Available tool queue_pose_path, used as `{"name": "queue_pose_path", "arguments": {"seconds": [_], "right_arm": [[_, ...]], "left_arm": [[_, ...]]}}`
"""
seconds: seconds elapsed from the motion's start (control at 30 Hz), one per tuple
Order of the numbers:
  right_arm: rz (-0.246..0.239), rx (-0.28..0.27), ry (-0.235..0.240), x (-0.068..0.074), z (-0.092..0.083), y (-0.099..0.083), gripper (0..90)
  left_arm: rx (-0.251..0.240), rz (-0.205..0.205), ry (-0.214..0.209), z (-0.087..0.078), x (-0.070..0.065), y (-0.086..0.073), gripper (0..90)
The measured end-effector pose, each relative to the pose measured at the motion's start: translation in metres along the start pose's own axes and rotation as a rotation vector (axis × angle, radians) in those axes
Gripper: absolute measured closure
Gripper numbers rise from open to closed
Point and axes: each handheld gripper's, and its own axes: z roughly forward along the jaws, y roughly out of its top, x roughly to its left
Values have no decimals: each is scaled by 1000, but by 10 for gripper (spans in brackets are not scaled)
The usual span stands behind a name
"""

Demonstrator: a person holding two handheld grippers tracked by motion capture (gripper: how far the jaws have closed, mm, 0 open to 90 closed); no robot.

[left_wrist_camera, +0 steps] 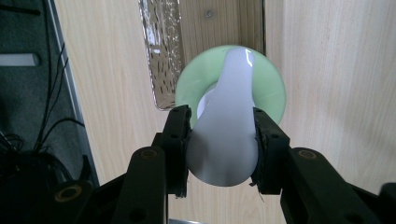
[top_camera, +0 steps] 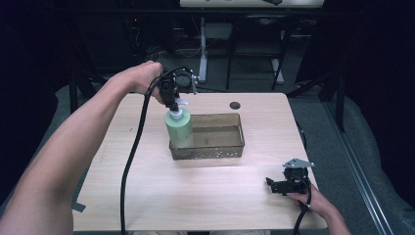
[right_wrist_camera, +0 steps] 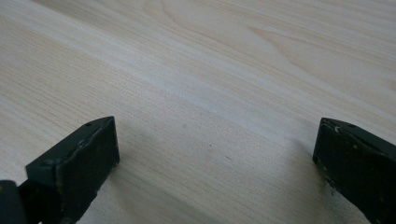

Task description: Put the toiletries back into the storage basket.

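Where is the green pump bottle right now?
In the high view the green pump bottle stands at the left end of the clear tray, mid-table, with the left gripper shut on its white pump head.

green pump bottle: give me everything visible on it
The bottle is a pale green, plastic-looking cylinder with a white pump head and a flat spout. It stands upright at the left end of the clear tray; whether its base rests on the tray floor or hangs just above cannot be told. The left claw grips the pump head from above, one jaw on each side. Nothing else touches it.
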Motion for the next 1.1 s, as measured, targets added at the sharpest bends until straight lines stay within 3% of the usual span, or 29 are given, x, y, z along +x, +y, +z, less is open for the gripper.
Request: {"name": "queue_pose_path", "arguments": {"seconds": [0.9,1.07,1.1], "right_arm": [[0,0,0,0,0,0,0],[-1,0,-1,0,0,0,0],[-1,0,-1,0,0,0,0]], "left_arm": [[-9,-17,-11,14,3,-1,632],[-34,-43,-13,15,5,-3,632],[-59,-69,-15,16,6,-5,632]]}}
